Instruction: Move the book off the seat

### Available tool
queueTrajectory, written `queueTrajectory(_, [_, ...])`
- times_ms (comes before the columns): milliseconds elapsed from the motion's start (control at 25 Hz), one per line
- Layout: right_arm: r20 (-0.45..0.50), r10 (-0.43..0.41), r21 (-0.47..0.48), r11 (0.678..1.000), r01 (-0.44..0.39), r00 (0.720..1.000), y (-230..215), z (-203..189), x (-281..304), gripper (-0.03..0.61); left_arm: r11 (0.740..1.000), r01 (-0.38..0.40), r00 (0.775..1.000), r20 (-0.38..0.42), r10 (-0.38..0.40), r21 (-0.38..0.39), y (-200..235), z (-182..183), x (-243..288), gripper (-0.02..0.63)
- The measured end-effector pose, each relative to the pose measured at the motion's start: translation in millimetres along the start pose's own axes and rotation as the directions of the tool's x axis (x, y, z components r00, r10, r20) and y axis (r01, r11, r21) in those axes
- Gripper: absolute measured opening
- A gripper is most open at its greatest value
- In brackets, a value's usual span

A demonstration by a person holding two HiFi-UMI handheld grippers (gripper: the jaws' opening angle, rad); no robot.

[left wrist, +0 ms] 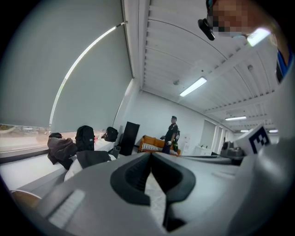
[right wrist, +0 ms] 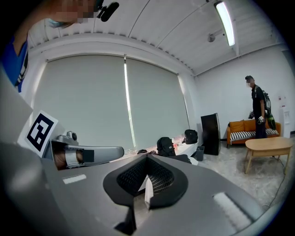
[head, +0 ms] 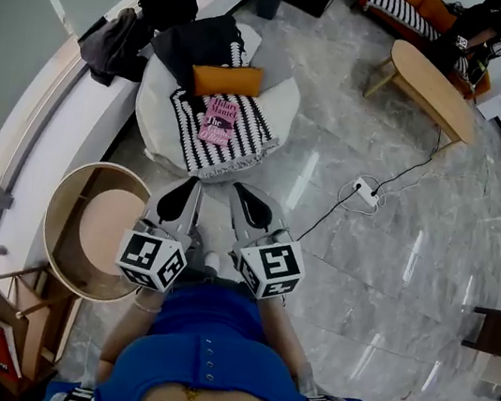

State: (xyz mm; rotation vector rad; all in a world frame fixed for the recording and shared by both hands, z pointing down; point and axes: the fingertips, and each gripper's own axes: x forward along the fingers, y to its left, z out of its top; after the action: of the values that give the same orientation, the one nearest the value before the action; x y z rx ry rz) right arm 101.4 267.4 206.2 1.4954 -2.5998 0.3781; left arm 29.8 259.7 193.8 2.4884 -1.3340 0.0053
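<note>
Left jaws: the left gripper (left wrist: 150, 159) has its dark pads pressed together, with nothing between them.
Right jaws: the right gripper (right wrist: 146, 162) is likewise closed tight and empty.
Grippers' place: side by side at lower centre of the head view, tips towards the seat and short of its near edge.
Book: the pink book (head: 218, 119) lies flat on a black-and-white striped blanket (head: 244, 142), upper centre-left of the head view, apart from both grippers.
Seat: a white beanbag seat (head: 282, 101) under the blanket.
Cushion: an orange cushion (head: 226, 79) just behind the book.
Side table: a round wooden side table (head: 64, 202) at lower left.
Floor: a power strip (head: 366, 191) on the marble, right of centre.
</note>
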Motion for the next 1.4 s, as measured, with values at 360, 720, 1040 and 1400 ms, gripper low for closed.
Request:
queueTrajectory(360, [-0.011,-0.04,0.008,0.999,0.04,0.999,-57,10,72,0.0,1.0,0.013,1.0,-0.002,-0.014,-0.015,52,8,90,0.002])
queueTrajectory(720, [0.025,-0.021,-0.013,1.0,0.021,0.999,-106,62,180,-0.001,0.995,0.096,0.995,0.0,-0.096,0.03,107,58,191,0.002])
queueTrajectory(1040, [0.04,0.062,-0.095,0.994,-0.058,0.997,-120,99,254,-0.002,0.996,0.074,0.997,0.027,-0.076,0.046,158,92,237,0.002])
queueTrajectory(1400, [0.014,0.116,-0.119,0.986,-0.114,0.993,-143,104,278,-0.001,0.999,0.02,0.999,0.035,-0.022,0.049,161,96,265,0.003])
